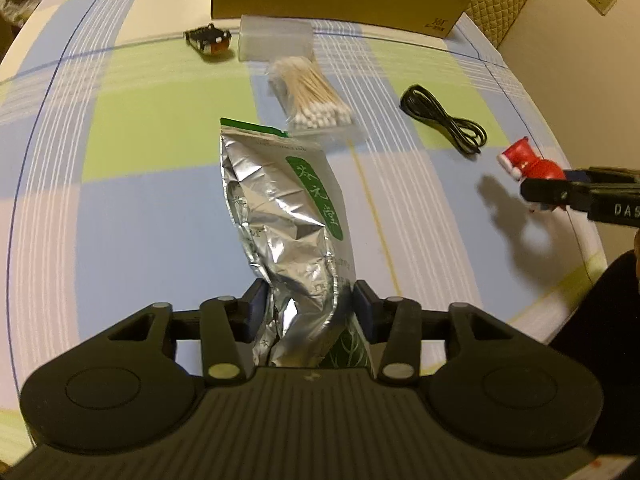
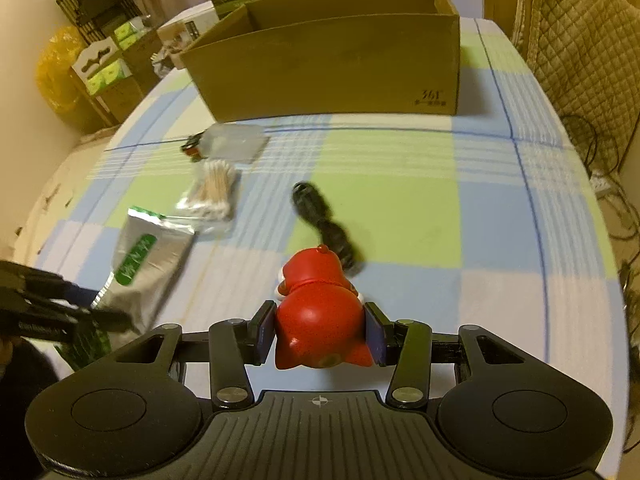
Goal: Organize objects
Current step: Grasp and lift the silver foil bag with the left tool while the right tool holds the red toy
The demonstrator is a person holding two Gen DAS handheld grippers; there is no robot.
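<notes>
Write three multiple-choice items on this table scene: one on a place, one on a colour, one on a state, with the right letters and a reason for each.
1. Where does the black cable lie?
A. inside the cardboard box
B. on the checked tablecloth
C. on the foil pouch

2. What colour is the toy figure in the right gripper?
A. red
B. blue
C. yellow

3. What state is the left gripper in?
A. open and empty
B. shut on the cotton swabs
C. shut on the foil pouch

Answers: 1 B, the cable lies coiled on the cloth in front of the box; 2 A, the body between the pads is red; 3 C, both pads press the pouch's lower end.
</notes>
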